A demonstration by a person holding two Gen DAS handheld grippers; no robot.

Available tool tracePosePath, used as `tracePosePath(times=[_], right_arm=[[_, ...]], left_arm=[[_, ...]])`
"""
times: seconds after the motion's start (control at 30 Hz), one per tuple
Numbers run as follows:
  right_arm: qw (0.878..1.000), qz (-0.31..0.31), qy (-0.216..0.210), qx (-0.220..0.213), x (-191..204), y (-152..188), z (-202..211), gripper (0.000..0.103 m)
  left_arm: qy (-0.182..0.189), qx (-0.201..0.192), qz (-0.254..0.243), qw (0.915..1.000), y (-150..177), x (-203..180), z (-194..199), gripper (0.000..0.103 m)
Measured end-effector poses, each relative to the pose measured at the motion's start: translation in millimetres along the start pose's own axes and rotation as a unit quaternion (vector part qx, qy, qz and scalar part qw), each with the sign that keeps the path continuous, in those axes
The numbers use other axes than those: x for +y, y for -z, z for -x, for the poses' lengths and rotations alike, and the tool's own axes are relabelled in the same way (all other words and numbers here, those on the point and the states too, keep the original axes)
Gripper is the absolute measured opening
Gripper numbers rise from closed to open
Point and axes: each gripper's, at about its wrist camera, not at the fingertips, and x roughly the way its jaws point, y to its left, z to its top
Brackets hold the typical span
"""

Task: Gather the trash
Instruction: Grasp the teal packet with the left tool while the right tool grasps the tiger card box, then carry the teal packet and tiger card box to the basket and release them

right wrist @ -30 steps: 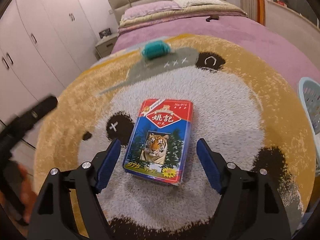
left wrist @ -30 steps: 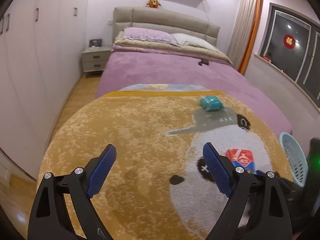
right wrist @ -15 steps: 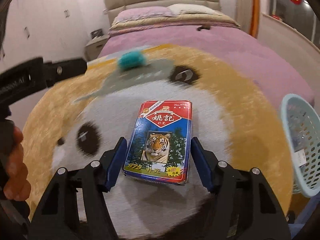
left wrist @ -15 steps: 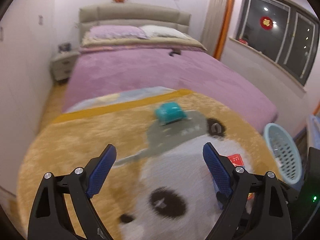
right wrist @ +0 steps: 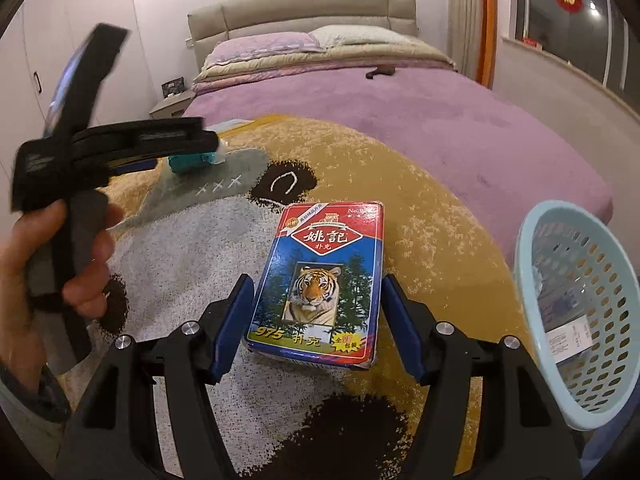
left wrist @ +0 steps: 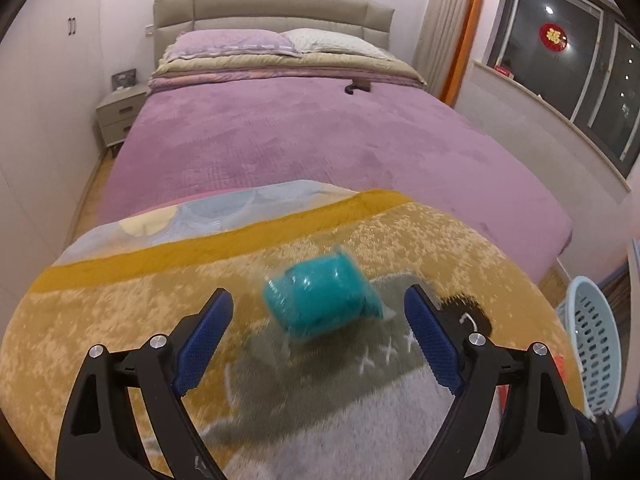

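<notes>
Left hand-held gripper [left wrist: 318,322] released, jaws closing, blue pads either side of a teal wrapped packet [left wrist: 320,296] without touching it; packet blurred, lying on the panda blanket [left wrist: 120,312] just ahead of the fingertips. Right hand-held gripper [right wrist: 318,316] brackets the tiger card box [right wrist: 320,280]; box sits between the pads, left pad looks to be at its edge, right pad close, contact unclear, so can't tell if it is gripped. Box lies flat on the blanket's white panda face. Light blue basket [right wrist: 580,312] to the right of the right hand-held gripper, some paper inside. In the right wrist view a hand [right wrist: 52,272] holds the left tool, up-left of the box. Purple bed [left wrist: 320,140] beyond.
</notes>
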Motion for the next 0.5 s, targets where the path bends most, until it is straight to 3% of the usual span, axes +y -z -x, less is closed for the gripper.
tracePosePath(times=[0.1, 0.2, 0.5], right_arm=[[1.000, -0.009, 0.002, -0.020, -4, -1, 6, 0.062], [1.000, -0.016, -0.002, -0.023, -6, -2, 6, 0.062], [0.999, -0.006, -0.006, -0.040, -2, -1, 12, 0.062]], left_arm=[[-0.004, 0.011, -0.005, 0.9999, -1, -2, -8, 0.065], [-0.011, 0.011, -0.011, 0.9998, 1, -1, -9, 0.057], [0.002, -0.011, -0.019, 0.9998, 14, -2, 27, 0.053]])
